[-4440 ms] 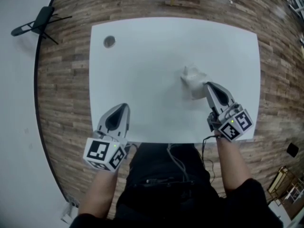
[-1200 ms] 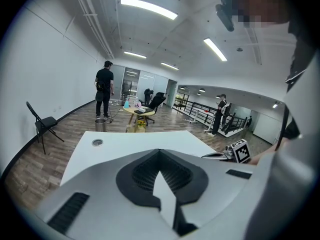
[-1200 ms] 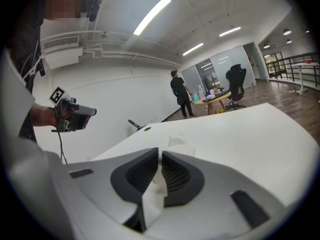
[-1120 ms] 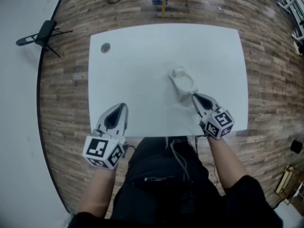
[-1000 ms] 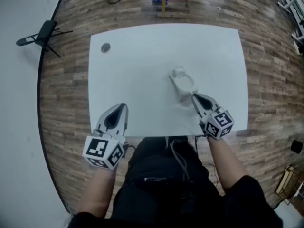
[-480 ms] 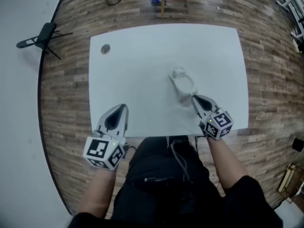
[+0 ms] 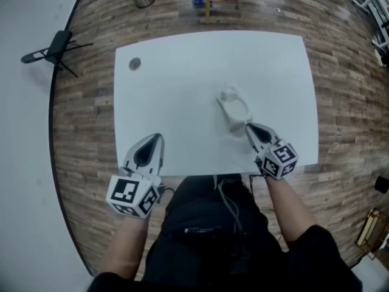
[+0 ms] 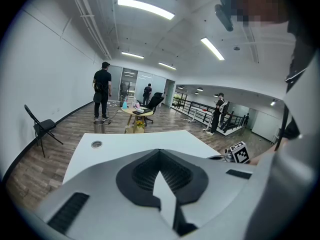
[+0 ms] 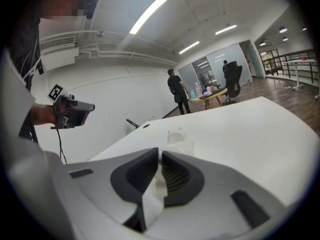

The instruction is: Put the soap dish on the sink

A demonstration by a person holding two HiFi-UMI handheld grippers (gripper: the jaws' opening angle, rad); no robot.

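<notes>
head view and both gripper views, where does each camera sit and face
Head view: on the head, facing steeply down at the white rectangular table and white plastic soap dish; shows forearms, left gripper, right gripper.
Left gripper view: on the left gripper, facing along its shut jaws across the table; right gripper at right.
Right gripper view: on the right gripper, facing along jaws closed on the soap dish; left gripper at left.
Shared: each gripper view shows the other gripper.

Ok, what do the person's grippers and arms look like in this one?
The left gripper and right gripper are pale grey, tapered shells with black ribbed pads inside. Each carries a white cube printed with black square markers at its rear. Dark cables run back toward the body. The sleeves are dark, forearms uncovered.
</notes>
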